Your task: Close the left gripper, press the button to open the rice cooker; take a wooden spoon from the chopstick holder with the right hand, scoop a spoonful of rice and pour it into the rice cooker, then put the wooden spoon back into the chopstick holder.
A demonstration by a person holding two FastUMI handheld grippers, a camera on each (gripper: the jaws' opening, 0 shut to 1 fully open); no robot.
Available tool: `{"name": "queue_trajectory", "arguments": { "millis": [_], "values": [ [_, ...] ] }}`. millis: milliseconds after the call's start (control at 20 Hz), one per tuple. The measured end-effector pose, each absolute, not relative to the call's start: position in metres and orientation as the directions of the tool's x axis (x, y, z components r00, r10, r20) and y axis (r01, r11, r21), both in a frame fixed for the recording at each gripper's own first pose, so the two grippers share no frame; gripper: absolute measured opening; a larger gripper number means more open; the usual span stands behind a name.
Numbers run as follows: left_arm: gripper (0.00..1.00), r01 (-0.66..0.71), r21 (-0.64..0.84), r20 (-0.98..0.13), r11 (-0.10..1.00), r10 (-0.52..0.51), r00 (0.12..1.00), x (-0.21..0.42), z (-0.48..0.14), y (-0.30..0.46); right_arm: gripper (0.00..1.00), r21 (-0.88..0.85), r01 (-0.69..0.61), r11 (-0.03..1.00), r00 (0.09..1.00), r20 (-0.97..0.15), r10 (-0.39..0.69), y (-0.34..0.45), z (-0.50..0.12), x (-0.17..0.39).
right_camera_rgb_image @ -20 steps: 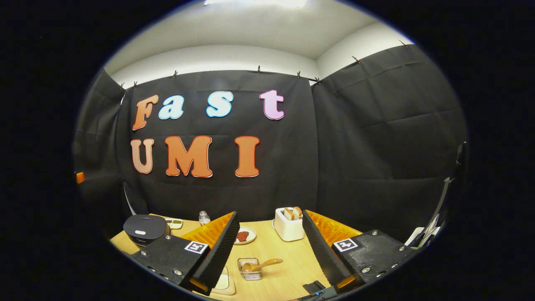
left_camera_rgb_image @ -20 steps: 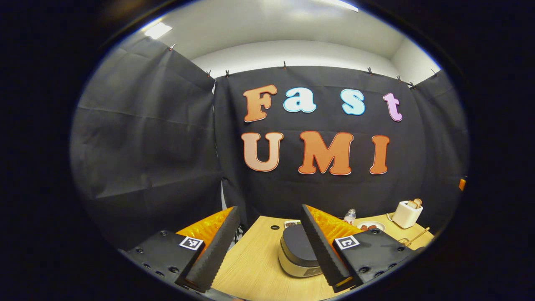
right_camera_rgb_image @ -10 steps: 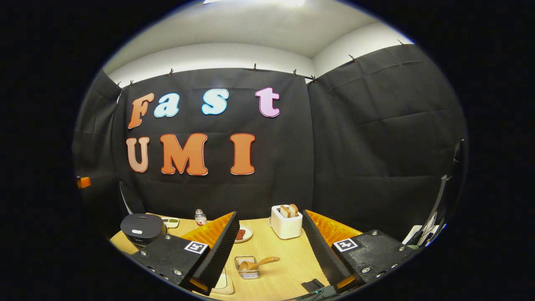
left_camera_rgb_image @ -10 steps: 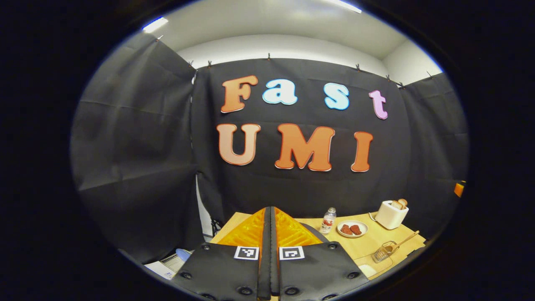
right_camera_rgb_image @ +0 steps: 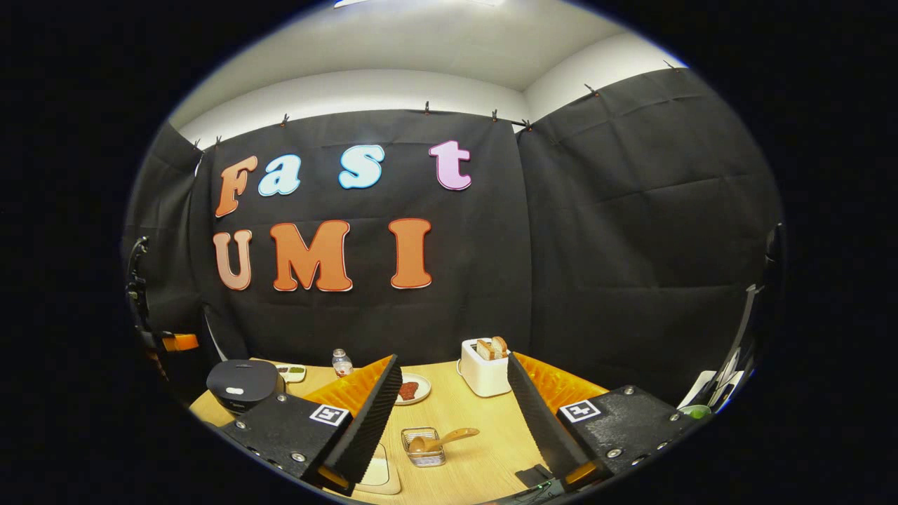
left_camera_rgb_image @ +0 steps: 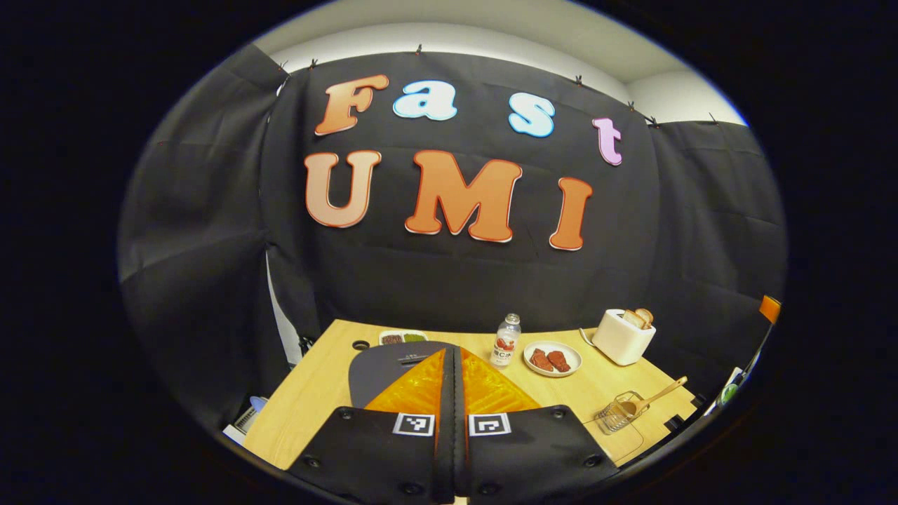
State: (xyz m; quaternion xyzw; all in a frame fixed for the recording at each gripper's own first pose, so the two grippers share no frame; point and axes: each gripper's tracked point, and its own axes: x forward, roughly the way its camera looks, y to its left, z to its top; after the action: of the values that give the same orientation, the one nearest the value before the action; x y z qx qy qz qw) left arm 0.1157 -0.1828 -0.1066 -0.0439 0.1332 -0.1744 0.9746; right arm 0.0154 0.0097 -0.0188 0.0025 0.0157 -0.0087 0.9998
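Fingers [left_camera_rgb_image: 454, 393] pressed together above wooden table [left_camera_rgb_image: 316, 393], black-draped booth.

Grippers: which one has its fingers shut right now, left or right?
The left gripper: in the left gripper view its two fingers meet with no gap, above the rice cooker. The right gripper has its fingers spread wide, with the wooden spoon between them.

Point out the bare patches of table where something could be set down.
Bare wood lies between the black-lidded rice cooker and the wooden table's left edge, and between the wire chopstick holder and the white toaster. The far edge is crowded: clear bottle, white plate of red pieces, toaster.
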Motion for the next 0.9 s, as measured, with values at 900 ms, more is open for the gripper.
{"name": "queue_trajectory", "arguments": {
  "millis": [900],
  "values": [
    [0.04, 0.331, -0.113, -0.477, 0.937, -0.343, 0.809, 0.122, -0.222, -0.196, 0.94, 0.011, 0.116, 0.993, 0.986, -0.12, -0.114, -0.037, -0.052, -0.009]
  ]
}}
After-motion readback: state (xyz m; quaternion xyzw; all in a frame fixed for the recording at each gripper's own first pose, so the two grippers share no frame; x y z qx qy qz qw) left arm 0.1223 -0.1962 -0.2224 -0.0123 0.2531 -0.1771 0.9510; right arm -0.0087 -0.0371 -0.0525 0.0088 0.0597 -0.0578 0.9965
